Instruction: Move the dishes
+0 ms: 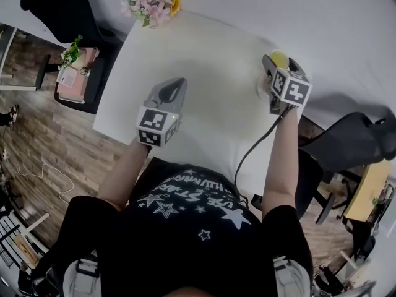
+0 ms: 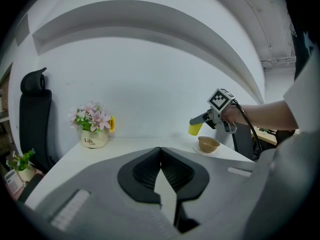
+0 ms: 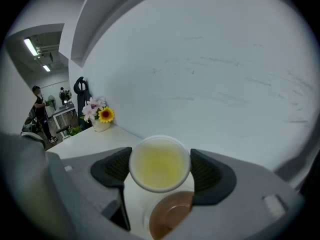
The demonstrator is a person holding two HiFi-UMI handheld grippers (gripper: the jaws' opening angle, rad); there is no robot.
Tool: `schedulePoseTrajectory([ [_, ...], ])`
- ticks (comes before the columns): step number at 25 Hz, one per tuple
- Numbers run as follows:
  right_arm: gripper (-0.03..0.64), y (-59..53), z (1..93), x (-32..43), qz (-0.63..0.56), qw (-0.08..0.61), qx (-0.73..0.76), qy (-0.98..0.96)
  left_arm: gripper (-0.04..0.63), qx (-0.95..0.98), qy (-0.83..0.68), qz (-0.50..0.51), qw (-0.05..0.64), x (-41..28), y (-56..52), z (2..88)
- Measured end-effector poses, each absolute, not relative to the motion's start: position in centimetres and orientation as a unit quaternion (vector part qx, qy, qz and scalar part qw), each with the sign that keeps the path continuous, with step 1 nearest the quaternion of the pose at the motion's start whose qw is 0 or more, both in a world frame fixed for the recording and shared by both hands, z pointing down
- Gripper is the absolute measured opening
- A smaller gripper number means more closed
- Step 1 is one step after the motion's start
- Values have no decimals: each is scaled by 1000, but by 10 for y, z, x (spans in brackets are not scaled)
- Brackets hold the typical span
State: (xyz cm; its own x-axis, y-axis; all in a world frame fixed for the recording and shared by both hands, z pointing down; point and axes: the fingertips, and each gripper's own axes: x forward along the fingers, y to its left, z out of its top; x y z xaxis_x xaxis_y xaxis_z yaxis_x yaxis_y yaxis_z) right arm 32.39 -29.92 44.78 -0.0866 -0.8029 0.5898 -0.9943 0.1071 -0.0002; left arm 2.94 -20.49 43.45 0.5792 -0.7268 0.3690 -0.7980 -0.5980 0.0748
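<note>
My right gripper (image 3: 160, 171) is shut on a yellow cup (image 3: 159, 164), pads on either side of its rim. The cup hangs just above a brown bowl (image 3: 172, 214) that sits on a small white saucer. From the left gripper view the cup (image 2: 194, 129) is raised above and left of the bowl (image 2: 208, 143) near the table's far right edge. In the head view the right gripper (image 1: 275, 64) holds the cup (image 1: 279, 58) at the table's right side. My left gripper (image 1: 170, 91) hovers over the table's middle left, shut, with nothing between its pads (image 2: 172, 169).
The white table (image 1: 204, 98) stands against a white wall. A flower pot (image 1: 151, 5) sits at its far left corner (image 2: 94, 134). A black chair (image 1: 59, 8) stands to the left, another (image 1: 352, 144) to the right. People stand far off in the room (image 3: 40, 111).
</note>
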Motion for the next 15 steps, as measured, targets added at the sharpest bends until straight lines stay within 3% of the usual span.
schedulePoseTrajectory([
  [8, 368, -328, 502, 311, 218, 314, 594, -708, 9, 879, -431, 162, 127, 23, -224, 448],
  [15, 368, -330, 523, 306, 221, 346, 568, -713, 9, 880, -422, 170, 135, 29, -233, 459],
])
